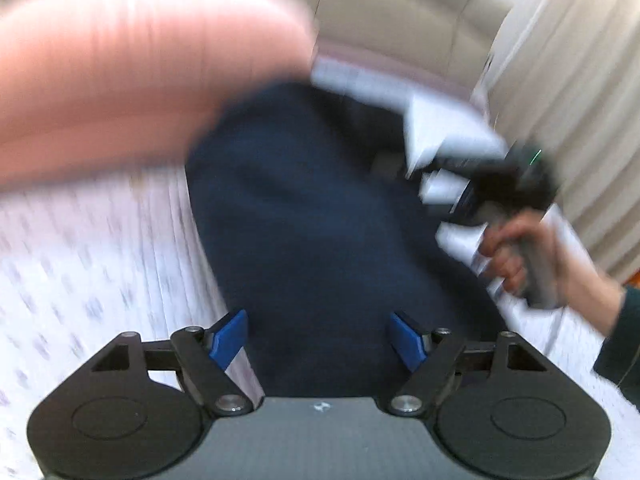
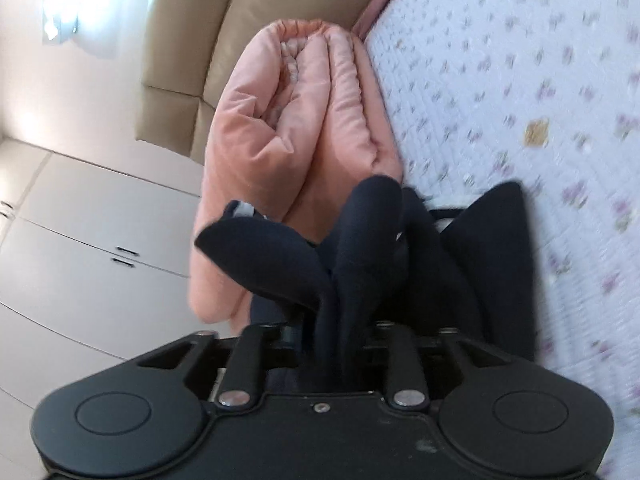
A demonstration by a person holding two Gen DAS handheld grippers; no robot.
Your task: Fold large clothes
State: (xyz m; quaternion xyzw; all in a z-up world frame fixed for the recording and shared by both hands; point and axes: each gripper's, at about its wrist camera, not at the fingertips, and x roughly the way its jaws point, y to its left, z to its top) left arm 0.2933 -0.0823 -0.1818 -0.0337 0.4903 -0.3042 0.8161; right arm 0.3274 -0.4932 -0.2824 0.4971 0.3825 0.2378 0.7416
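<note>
A dark navy garment [image 1: 312, 216] lies spread on a bed covered by a white quilt [image 1: 92, 272] printed with small purple flowers. In the left wrist view, which is heavily blurred, the left gripper [image 1: 318, 342] hangs over the near end of the garment with its blue pads [image 1: 230, 338] set wide apart; the cloth runs between them, but neither pad presses on it, so this gripper holds nothing.

The right gripper [image 2: 332, 336] has a bunched fold of the same garment [image 2: 360, 248] passing up between its fingers, which are hidden by the fabric; the cloth stands gathered and lifted there, so it appears gripped. In the left view the person's right hand [image 1: 520, 256] wraps the grey handle of that tool at the right of the garment, with a dark sleeve [image 1: 620, 340] behind it.

Just beyond the garment a thick pink duvet [image 2: 288, 128], folded into a long roll, lies along the edge of the quilt and touches the navy cloth, crowding that side. Behind it stands a beige padded headboard [image 2: 192, 60]. Pale cabinet doors [image 2: 88, 240] with small dark handles fill the left of the right wrist view. Light pleated curtains [image 1: 568, 100] hang at the far right of the left view.
</note>
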